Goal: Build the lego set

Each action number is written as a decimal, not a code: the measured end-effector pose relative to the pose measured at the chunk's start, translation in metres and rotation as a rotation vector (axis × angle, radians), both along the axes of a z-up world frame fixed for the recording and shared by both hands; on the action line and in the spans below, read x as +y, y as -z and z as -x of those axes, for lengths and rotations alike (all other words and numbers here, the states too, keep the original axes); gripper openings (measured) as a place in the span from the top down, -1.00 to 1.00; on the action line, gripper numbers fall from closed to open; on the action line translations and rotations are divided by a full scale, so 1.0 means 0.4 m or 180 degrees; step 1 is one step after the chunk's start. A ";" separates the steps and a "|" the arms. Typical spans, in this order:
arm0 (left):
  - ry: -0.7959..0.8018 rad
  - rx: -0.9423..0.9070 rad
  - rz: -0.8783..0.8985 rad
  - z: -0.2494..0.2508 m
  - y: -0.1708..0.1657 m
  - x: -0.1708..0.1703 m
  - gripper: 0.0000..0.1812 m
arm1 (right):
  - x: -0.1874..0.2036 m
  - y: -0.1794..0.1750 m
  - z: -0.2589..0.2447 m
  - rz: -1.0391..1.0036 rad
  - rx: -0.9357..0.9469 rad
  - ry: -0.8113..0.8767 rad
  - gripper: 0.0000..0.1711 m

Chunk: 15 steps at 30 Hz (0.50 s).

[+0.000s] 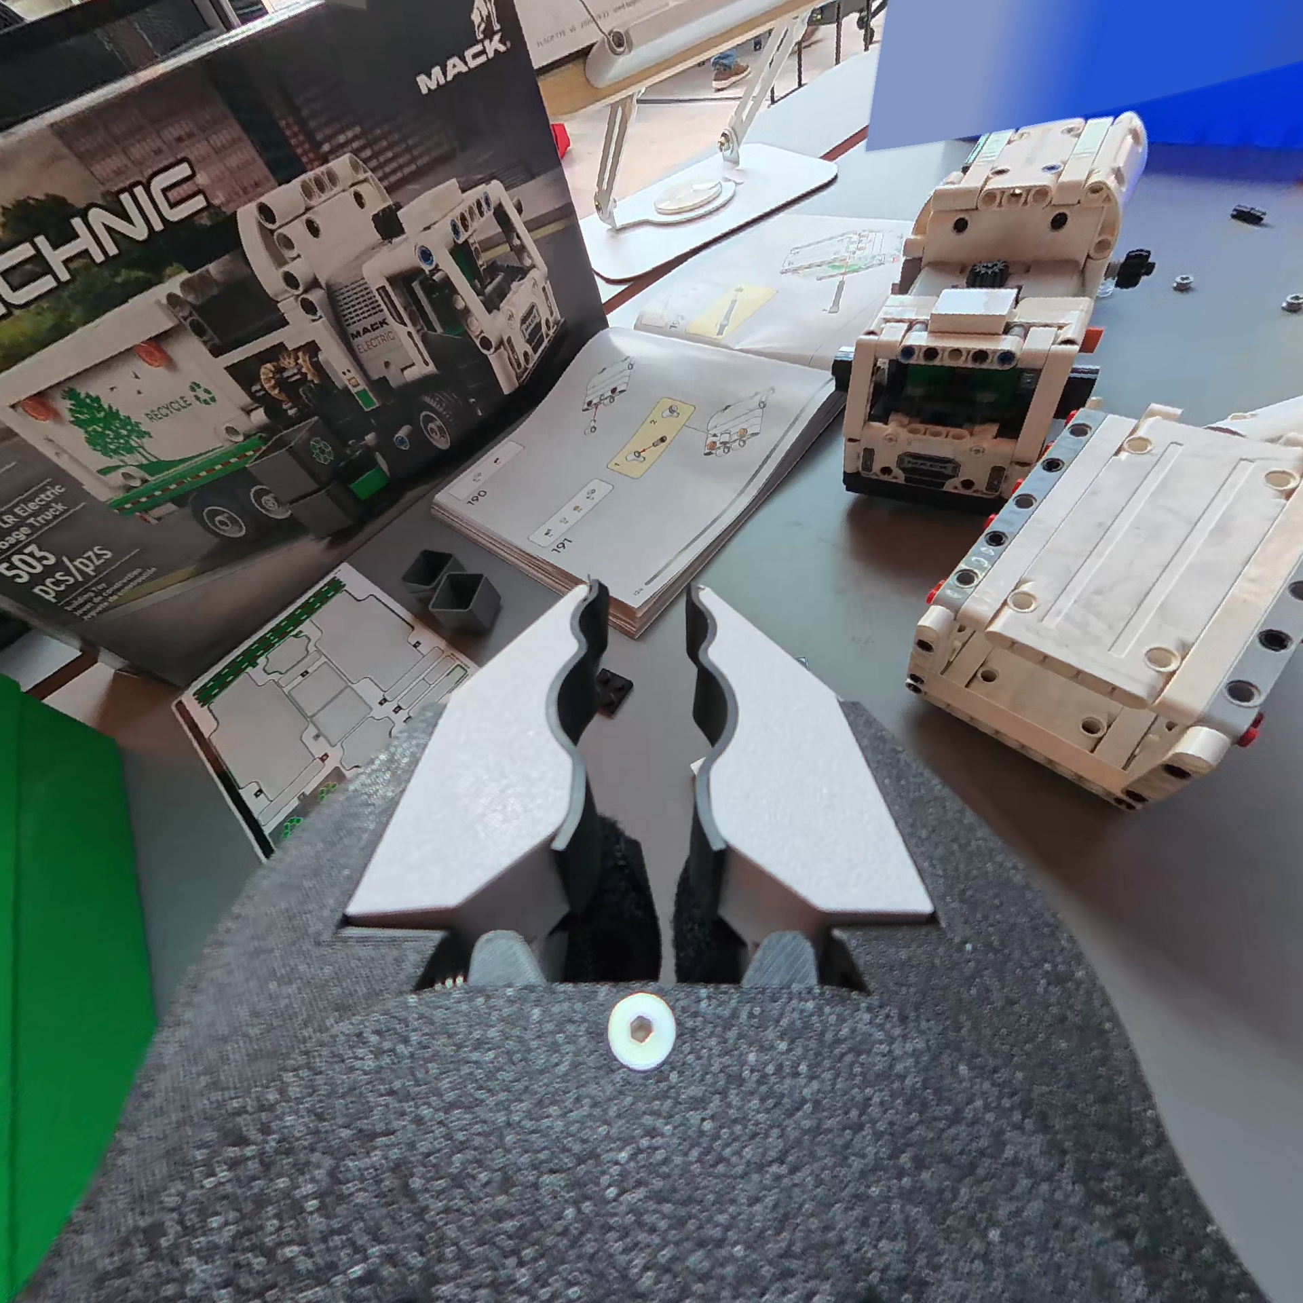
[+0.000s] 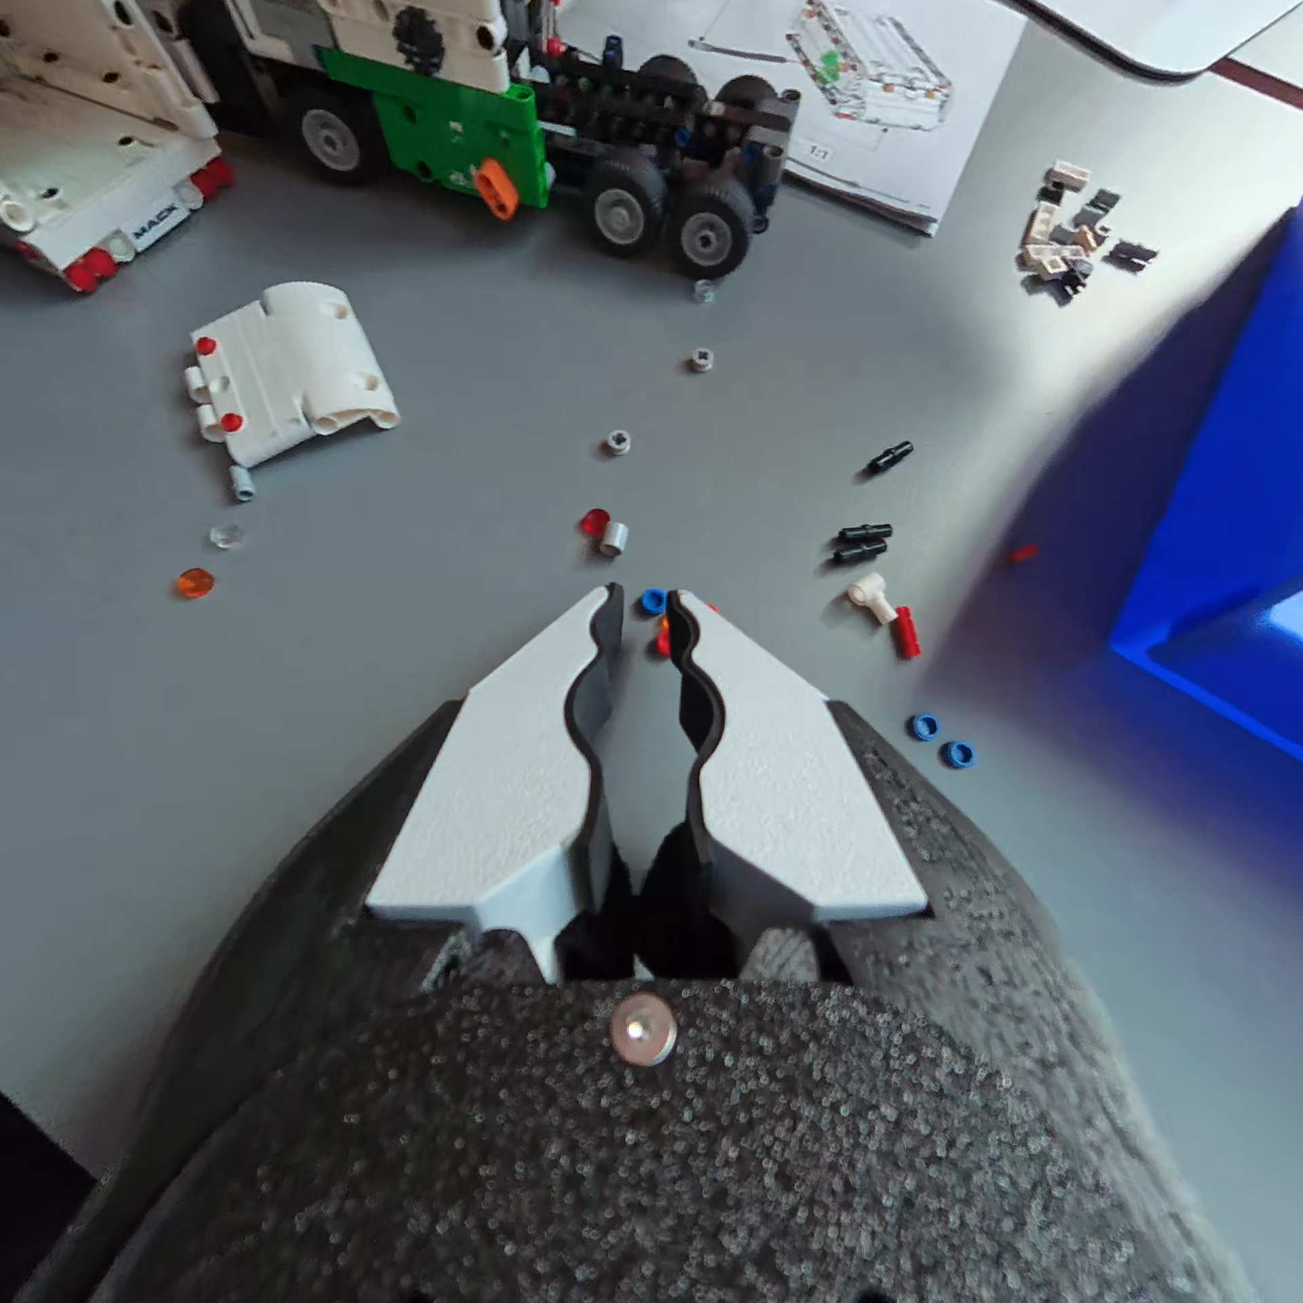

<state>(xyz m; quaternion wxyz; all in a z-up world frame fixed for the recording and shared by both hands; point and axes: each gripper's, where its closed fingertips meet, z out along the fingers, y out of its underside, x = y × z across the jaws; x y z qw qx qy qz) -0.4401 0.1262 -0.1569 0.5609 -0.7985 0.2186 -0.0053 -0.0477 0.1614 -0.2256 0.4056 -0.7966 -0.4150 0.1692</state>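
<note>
In the left wrist view, my left gripper (image 1: 641, 599) is open and empty above the grey table, over a small black plate (image 1: 612, 687). The white truck cab (image 1: 966, 366) and the white container body (image 1: 1128, 613) stand to the right. In the right wrist view, my right gripper (image 2: 645, 599) is narrowly open, low over loose pieces. A blue round stud (image 2: 653, 601) lies between its tips, with small red and orange pieces (image 2: 663, 638) just behind. The truck chassis (image 2: 634, 141) with a green panel (image 2: 458, 134) stands ahead.
The open instruction booklet (image 1: 634, 458), the set's box (image 1: 247, 317), a sticker sheet (image 1: 317, 705) and two grey bins (image 1: 451, 592) lie left. A white curved panel (image 2: 296, 366), black pins (image 2: 864, 543), blue studs (image 2: 941, 740) and a blue tray (image 2: 1234, 458) surround the right gripper. The grippers' ends are close to 40 cm from one another.
</note>
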 end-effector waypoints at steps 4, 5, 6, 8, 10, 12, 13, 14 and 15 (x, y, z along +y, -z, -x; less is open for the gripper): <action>-0.0002 0.0020 0.0010 0.000 0.003 0.001 0.79 | 0.018 0.002 -0.016 0.0057 0.0011 0.0126 0.89; -0.0002 0.0021 0.0011 0.000 0.004 0.001 0.79 | 0.017 0.006 -0.017 0.0073 -0.0021 0.0116 0.89; -0.0004 0.0021 0.0011 0.000 0.004 0.001 0.79 | 0.017 0.009 -0.018 0.0053 -0.0068 0.0109 0.89; -0.0005 0.0016 0.0019 0.001 0.005 0.001 0.79 | 0.014 0.015 -0.018 -0.0007 -0.0196 0.0058 0.90; -0.0004 0.0011 0.0020 0.001 0.006 0.002 0.79 | 0.019 0.017 -0.020 -0.0103 -0.0295 0.0054 0.93; 0.0003 0.0006 0.0033 0.000 0.008 0.001 0.79 | 0.023 0.017 -0.021 -0.0162 -0.0351 0.0061 0.93; 0.0003 0.0010 0.0036 0.000 0.009 0.002 0.79 | 0.025 0.018 -0.021 -0.0178 -0.0367 0.0068 0.93; 0.0002 0.0014 0.0035 0.000 0.010 0.002 0.79 | 0.028 0.018 -0.022 -0.0188 -0.0384 0.0077 0.91; 0.0004 0.0016 0.0039 0.000 0.010 0.002 0.79 | 0.030 0.019 -0.022 -0.0191 -0.0397 0.0086 0.86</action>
